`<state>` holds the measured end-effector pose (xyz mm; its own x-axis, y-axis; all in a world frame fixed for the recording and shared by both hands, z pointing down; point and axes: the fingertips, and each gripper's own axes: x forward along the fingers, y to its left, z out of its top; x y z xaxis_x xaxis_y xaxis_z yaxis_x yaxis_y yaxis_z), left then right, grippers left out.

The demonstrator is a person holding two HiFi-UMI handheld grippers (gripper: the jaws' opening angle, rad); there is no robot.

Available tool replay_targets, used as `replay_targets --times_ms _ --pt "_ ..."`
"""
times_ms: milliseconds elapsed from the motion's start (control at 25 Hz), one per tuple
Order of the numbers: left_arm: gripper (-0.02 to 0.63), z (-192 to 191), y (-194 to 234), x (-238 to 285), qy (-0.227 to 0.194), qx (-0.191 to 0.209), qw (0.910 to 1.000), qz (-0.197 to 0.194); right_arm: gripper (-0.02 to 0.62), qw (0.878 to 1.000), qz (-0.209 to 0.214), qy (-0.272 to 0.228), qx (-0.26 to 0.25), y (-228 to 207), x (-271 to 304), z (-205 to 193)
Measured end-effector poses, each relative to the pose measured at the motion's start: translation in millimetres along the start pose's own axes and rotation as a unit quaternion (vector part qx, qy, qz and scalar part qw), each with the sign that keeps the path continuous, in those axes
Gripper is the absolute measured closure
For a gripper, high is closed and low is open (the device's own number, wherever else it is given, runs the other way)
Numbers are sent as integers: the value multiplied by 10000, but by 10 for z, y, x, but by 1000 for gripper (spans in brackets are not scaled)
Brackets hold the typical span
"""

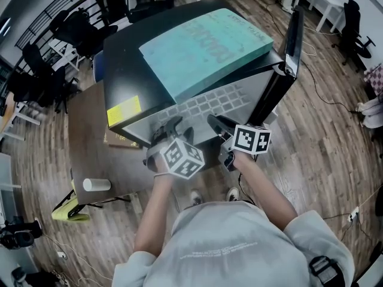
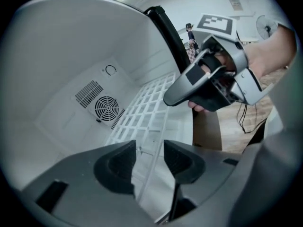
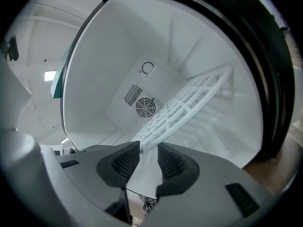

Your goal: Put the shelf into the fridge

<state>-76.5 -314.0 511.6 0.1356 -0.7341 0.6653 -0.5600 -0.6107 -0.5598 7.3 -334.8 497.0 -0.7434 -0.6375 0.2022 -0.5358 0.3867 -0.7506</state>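
Your left tool (image 2: pixel 150 148) and right tool (image 3: pixel 149 149) both grasp the white grid shelf (image 3: pixel 189 103). It sits tilted inside the mini fridge (image 1: pixel 128 58), reaching toward 1 o'clock; seating it level remains.

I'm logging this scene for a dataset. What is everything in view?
fridge: one, black with a white inside, on the table, door open
shelf: one, white grid, tilted in the fridge's opening
block: one, teal, on top of the fridge
label: one, yellow, on the fridge's near-left corner
fan vent: one, white, on the fridge's back wall
cylinder: one, white, lying on the table's near-left part
table: one, brown, under the fridge
chairs: several, black, far left
left gripper: one, grey and black, shut on the shelf
right gripper: one, grey and black, shut on the shelf
person: one, grey shirt, at the bottom of the head view
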Motion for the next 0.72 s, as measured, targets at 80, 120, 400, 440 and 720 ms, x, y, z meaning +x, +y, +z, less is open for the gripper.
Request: replay_targets --times_ms 80,120,400,440,720 --pt "419 -7 33 37 125 159 9998 82 465 10000 21 6 6 -5 38 20" --pt "419 -10 47 54 178 224 9995 118 465 10000 36 6 5 -8 54 30" --pt "430 -25 164 192 470 441 9976 269 465 9999 82 -80 -8 -43 209 113" --pt "439 -21 186 195 477 418 9976 280 465 9999 89 -86 -1 -41 215 113" --pt "435 -19 163 233 424 287 9986 163 465 9999 146 -30 6 -56 218 109"
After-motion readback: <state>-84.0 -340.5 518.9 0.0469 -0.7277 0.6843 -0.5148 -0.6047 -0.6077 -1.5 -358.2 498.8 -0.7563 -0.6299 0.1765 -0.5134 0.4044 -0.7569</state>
